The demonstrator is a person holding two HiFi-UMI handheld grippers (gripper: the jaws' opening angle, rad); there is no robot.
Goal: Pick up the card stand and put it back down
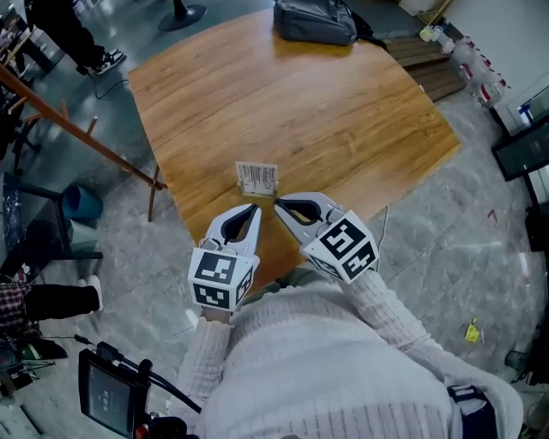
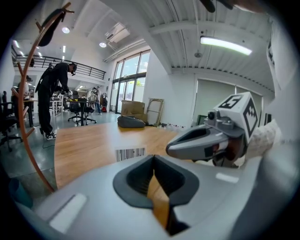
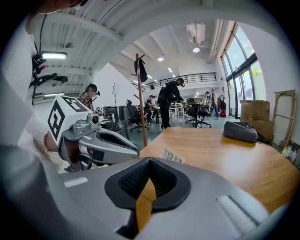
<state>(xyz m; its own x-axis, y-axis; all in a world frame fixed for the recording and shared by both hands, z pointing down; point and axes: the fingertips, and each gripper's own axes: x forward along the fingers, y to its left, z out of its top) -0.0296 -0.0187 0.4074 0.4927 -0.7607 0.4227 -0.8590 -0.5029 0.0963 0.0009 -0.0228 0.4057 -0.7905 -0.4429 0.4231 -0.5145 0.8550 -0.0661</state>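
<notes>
Nearest the table's near edge, the left gripper [image 1: 255, 207] and the right gripper [image 1: 277, 202] hang side by side, held at the ends of cream rib-knit sleeves [image 1: 388, 309]. Each gripper is smooth grey plastic with dark ribbed pads and carries a black-and-white marker cube. In the left gripper view the left gripper [image 2: 153, 160] has its jaws pressed together, with only wood grain showing past them. The right gripper [image 3: 149, 162] is closed the same way and is also empty. Both tips point in over the table toward the card stand [image 1: 256, 178] and stop just short of it; I cannot tell whether either one touches it.

The card stand [image 2: 130, 153] is a small, flat white rectangle with a printed barcode. It stands on the table [image 1: 300, 103] close to the near edge. Its long side runs left to right along that edge, and its barcode face is turned toward the person [image 3: 172, 155].

The table is a warm brown board with streaked grain and rounded corners. At its far edge lies a soft dark grey bag [image 1: 314, 21], closed, so its contents are hidden. On the marbled grey floor to the table's left sits a blue bin [image 1: 81, 203], and what it holds cannot be made out.
</notes>
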